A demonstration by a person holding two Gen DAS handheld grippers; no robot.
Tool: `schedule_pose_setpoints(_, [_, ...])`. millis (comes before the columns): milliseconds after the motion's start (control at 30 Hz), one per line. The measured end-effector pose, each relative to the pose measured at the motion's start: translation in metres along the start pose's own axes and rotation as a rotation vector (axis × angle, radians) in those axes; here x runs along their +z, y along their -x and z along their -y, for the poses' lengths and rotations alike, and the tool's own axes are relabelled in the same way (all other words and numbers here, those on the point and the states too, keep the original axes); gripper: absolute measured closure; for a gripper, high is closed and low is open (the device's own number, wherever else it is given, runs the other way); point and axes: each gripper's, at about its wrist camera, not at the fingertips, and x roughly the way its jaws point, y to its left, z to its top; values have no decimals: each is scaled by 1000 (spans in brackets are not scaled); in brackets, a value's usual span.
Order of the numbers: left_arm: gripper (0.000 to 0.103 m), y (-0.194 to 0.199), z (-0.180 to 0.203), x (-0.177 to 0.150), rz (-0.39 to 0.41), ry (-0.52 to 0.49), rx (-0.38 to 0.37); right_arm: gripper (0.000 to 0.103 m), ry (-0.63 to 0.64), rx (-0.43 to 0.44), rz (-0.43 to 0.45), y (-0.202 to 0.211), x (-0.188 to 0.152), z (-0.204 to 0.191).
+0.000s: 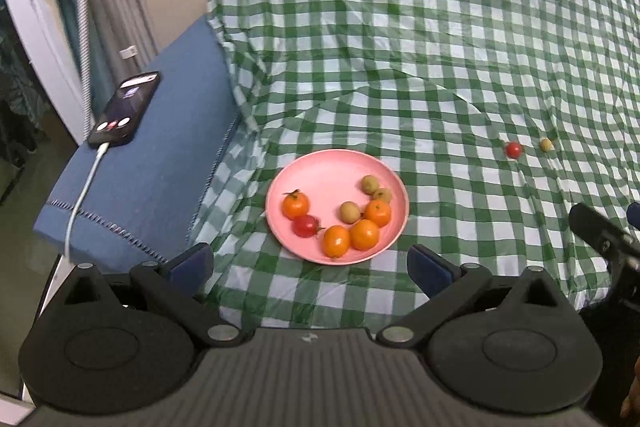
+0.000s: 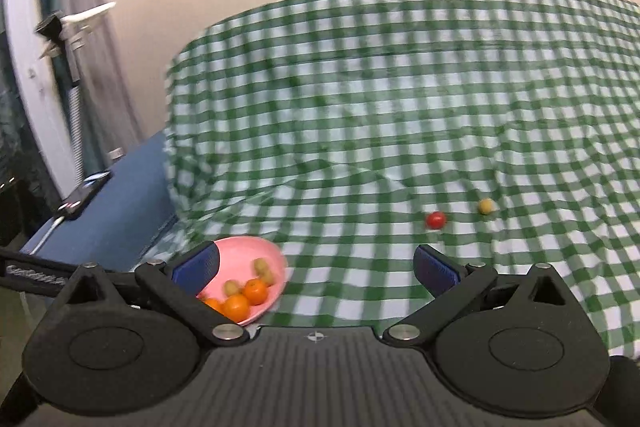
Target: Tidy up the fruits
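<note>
A pink plate (image 1: 320,171) sits on the green checked cloth and holds several oranges (image 1: 365,234), a red tomato (image 1: 306,225) and small green-brown fruits (image 1: 350,211). My left gripper (image 1: 310,267) is open and empty just in front of the plate. A small red fruit (image 1: 513,149) and a small yellow fruit (image 1: 545,145) lie loose on the cloth to the right. My right gripper (image 2: 316,267) is open and empty, with the plate (image 2: 264,251) at its left finger and the red fruit (image 2: 435,219) and yellow fruit (image 2: 486,205) ahead to the right.
A phone (image 1: 124,109) on a charging cable lies on a blue cushion (image 1: 160,163) left of the cloth. The cloth (image 1: 440,47) rises over a bump at the back. The right gripper's body (image 1: 604,231) shows at the right edge.
</note>
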Motion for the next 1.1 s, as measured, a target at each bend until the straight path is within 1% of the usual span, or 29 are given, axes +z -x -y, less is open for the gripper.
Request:
schedule_pose_setpoints(100, [0,-13,22,14,-10,-41,-17,1,-66,-54,-5,-14,1,31])
schedule_pose_setpoints(267, [0,-44,69,47,-37,-91,-81,1,-171,-152,-13,-44,0,89])
schedule_pose_setpoints(433, [0,-92,128,84,-35,-131,-148,1,-187,-256,6,-84,5,135])
schedule_pose_setpoints(567, [0,-144,172,107,-80,-157,-183,1,-183,-337,6,-125,8,165])
schedule_pose_setpoints(667, [0,-178,195,117,-100,-168,-189,1,-161,-383,-11,-165,7,183])
schedule_pose_setpoints(767, [0,-212,215,123,-118,-196,-197,1,-116,-407,-32,-200,7,197])
schedule_pose_setpoints(867, [0,-242,234,126,-133,-234,-212,1,-71,-413,-60,-230,5,210])
schedule_pose_setpoints(967, [0,-271,252,129,-148,-253,-223,1,-69,-413,-97,-257,4,224])
schedule_pose_setpoints(1033, [0,-291,263,131,-165,-258,-250,1,-47,-401,-112,-277,4,232])
schedule_pose_setpoints(1100, [0,-306,273,132,-159,-270,-286,1,-6,-383,-124,-295,3,237])
